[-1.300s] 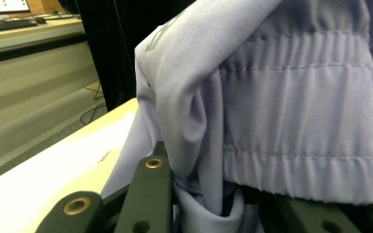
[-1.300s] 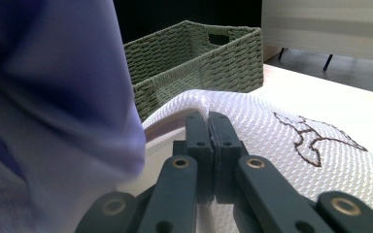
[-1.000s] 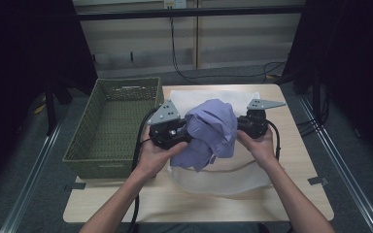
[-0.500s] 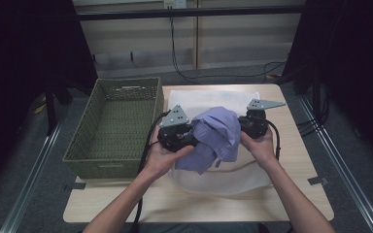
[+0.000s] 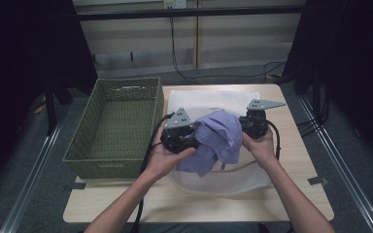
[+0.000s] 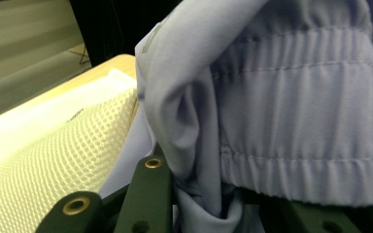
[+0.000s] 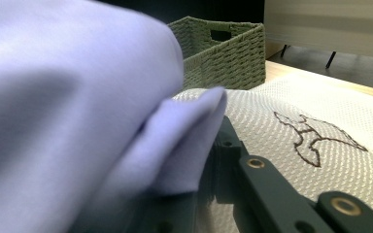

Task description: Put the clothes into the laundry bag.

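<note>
Lavender fabric, a garment (image 5: 217,141) with an elastic waistband, hangs bunched between both grippers just above the white mesh bag (image 5: 209,99) mid-table. Left gripper (image 5: 188,143) is clamped on a fold by the waistband; right gripper (image 5: 243,127) looks closed on the opposite edge, fabric covering its jaws. To do this well: keep both pinches firm, hold the bundle level, lift clear of the mesh before carrying toward the woven basket (image 5: 111,160) at left. Both hands face inward, forearms angled up from the table's near edge.
</note>
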